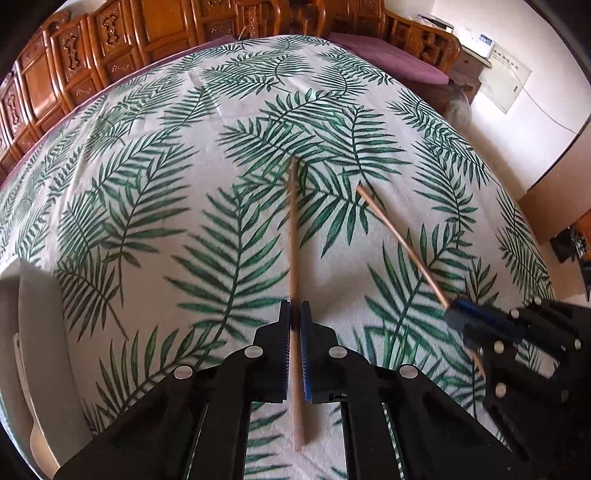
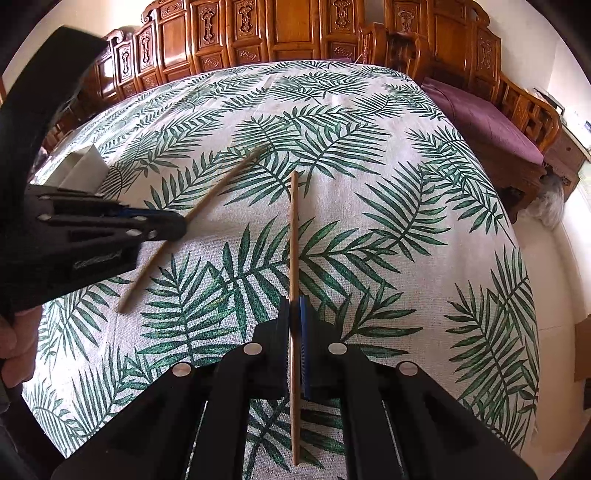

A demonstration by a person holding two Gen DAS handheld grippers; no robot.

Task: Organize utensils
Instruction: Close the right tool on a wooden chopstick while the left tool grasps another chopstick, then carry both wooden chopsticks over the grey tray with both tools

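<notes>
My left gripper is shut on a wooden chopstick that points forward above the leaf-print tablecloth. My right gripper is shut on a second wooden chopstick, also held above the cloth. In the left wrist view the right gripper comes in from the right with its chopstick angled up-left. In the right wrist view the left gripper comes in from the left with its chopstick angled up-right. The two chopsticks are apart.
A white container stands at the table's left edge, also in the right wrist view. Carved wooden furniture and a bench with a purple cushion lie beyond the table. The tablecloth covers the table.
</notes>
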